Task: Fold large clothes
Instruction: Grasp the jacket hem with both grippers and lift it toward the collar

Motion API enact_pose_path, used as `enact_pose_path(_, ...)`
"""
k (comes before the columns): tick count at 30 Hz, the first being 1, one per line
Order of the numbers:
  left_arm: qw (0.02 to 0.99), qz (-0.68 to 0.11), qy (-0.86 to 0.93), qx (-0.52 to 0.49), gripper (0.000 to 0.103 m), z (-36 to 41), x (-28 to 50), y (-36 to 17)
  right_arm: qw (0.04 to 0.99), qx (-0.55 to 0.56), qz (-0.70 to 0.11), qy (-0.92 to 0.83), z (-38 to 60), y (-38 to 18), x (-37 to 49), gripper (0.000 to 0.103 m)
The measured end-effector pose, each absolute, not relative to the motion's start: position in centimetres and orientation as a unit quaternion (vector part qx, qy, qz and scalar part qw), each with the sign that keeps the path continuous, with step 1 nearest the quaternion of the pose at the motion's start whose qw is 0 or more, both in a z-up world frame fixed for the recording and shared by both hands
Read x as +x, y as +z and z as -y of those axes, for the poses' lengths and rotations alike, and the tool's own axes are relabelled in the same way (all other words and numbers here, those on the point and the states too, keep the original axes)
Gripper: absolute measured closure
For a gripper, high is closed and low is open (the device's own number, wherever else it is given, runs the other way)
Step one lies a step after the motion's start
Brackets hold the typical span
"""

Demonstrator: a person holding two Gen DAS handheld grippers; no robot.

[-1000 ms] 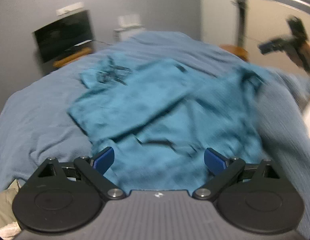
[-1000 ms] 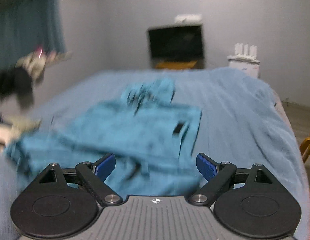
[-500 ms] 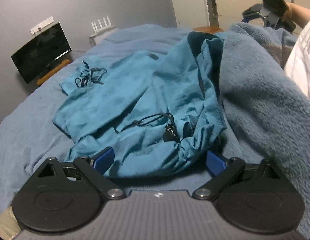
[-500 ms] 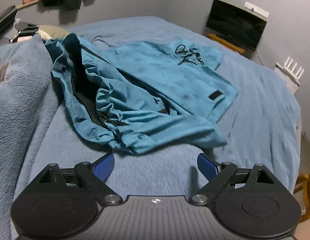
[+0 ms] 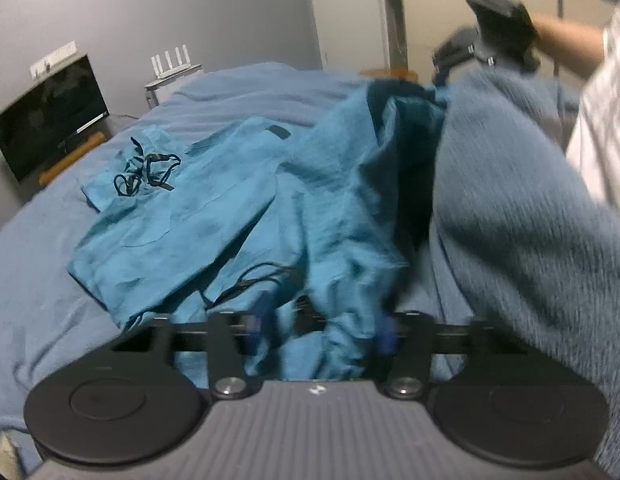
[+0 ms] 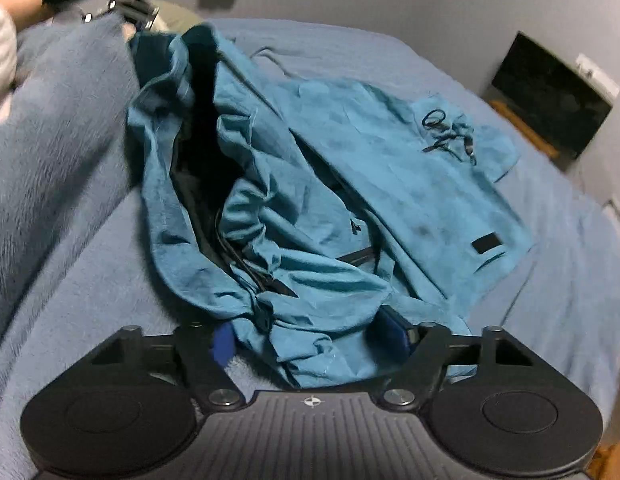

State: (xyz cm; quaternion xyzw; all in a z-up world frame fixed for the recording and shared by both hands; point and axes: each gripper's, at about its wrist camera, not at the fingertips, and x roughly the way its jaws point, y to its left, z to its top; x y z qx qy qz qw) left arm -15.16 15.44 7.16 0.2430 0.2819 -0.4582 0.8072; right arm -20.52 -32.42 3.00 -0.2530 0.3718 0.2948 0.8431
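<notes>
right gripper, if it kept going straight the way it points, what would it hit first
Most likely the bunched hem of the teal jacket, already lying between the closing right gripper; the blue blanket sits just beneath, though depth is unclear.

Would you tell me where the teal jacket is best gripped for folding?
Probably the bunched near hem of the teal jacket, from the bed's near edge. It lies crumpled and raised there, and both the left gripper and right gripper are closing with hem fabric between their jaws.
</notes>
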Motion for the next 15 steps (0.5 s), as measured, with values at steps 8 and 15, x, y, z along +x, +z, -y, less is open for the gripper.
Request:
enact_pose_path(8, 0.869, -0.237, -0.396, 0.178, 0.068, -16.1, -9.4, 9.7, 0.895, -0.120, -0.323, 0.282, 36.2, 5.3, -16.5, 0.051)
enact_pose_path(15, 0.917, -0.201, -0.325, 0.113, 0.067, -14.5, 0.2, 11.3, 0.950, 0.038, -0.256, 0.178, 39.8, 5.5, -9.7, 0.051)
